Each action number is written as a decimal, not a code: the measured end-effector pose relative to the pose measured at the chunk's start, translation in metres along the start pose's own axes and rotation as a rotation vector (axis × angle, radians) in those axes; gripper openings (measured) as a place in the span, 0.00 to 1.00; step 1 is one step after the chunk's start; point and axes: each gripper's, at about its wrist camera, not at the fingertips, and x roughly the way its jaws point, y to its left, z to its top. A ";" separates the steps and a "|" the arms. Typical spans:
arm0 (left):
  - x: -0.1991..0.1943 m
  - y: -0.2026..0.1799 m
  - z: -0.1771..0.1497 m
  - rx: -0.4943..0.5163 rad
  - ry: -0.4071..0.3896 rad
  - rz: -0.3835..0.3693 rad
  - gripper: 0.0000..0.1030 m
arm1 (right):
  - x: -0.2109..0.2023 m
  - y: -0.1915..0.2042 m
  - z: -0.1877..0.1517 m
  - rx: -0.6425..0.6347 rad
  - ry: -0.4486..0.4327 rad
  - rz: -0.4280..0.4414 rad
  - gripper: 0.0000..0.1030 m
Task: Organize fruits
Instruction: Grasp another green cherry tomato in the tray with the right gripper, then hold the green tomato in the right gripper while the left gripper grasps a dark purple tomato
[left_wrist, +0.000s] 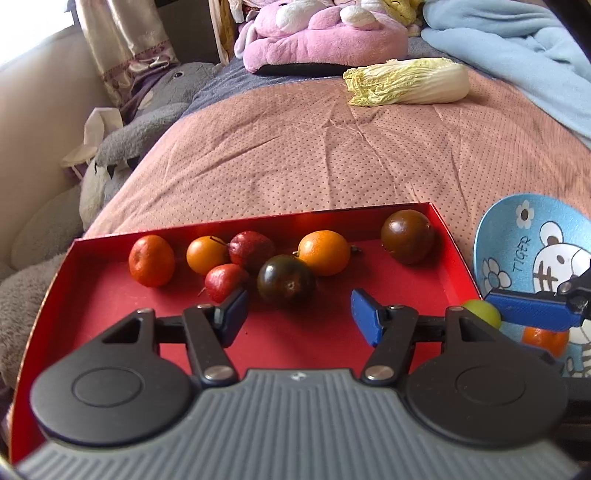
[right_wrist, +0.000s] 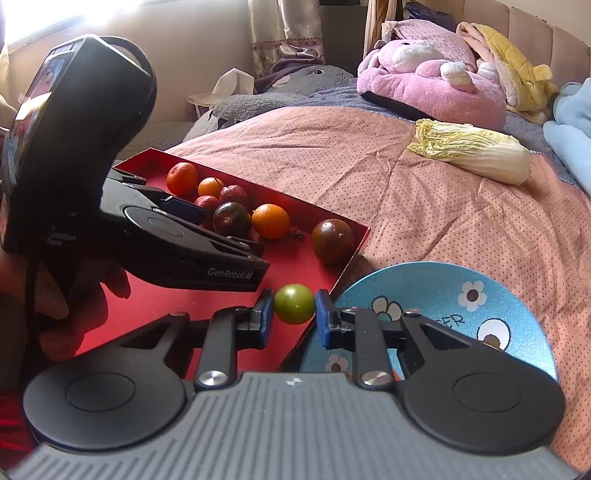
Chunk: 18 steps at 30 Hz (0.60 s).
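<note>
A red tray (left_wrist: 122, 317) (right_wrist: 155, 302) lies on the bed and holds several fruits: oranges (left_wrist: 324, 252), small red fruits (left_wrist: 225, 282) and dark tomatoes (left_wrist: 286, 284) (right_wrist: 333, 241). My left gripper (left_wrist: 299, 314) is open and empty above the tray, just short of a dark tomato. My right gripper (right_wrist: 294, 314) is shut on a green fruit (right_wrist: 294, 304) (left_wrist: 484, 312) at the tray's right edge, next to a blue cartoon plate (right_wrist: 491, 288) (left_wrist: 517, 236). An orange (left_wrist: 545, 339) lies in the plate, partly hidden by the right gripper.
A napa cabbage (left_wrist: 410, 82) (right_wrist: 476, 151) lies farther back on the pink bedspread (left_wrist: 295, 155). Plush toys (left_wrist: 321, 40) and a blue blanket (left_wrist: 524, 48) sit at the head of the bed. The bed's left edge drops off beside grey plush (left_wrist: 155, 110).
</note>
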 end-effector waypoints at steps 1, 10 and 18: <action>0.001 0.001 0.001 -0.006 -0.001 0.007 0.62 | 0.000 0.000 0.000 0.000 0.000 -0.002 0.28; 0.007 0.017 0.007 -0.070 0.006 0.025 0.62 | 0.001 0.001 0.001 -0.005 0.007 -0.009 0.28; 0.020 0.022 0.009 -0.092 0.041 -0.029 0.38 | -0.002 0.003 0.002 0.008 0.013 0.002 0.28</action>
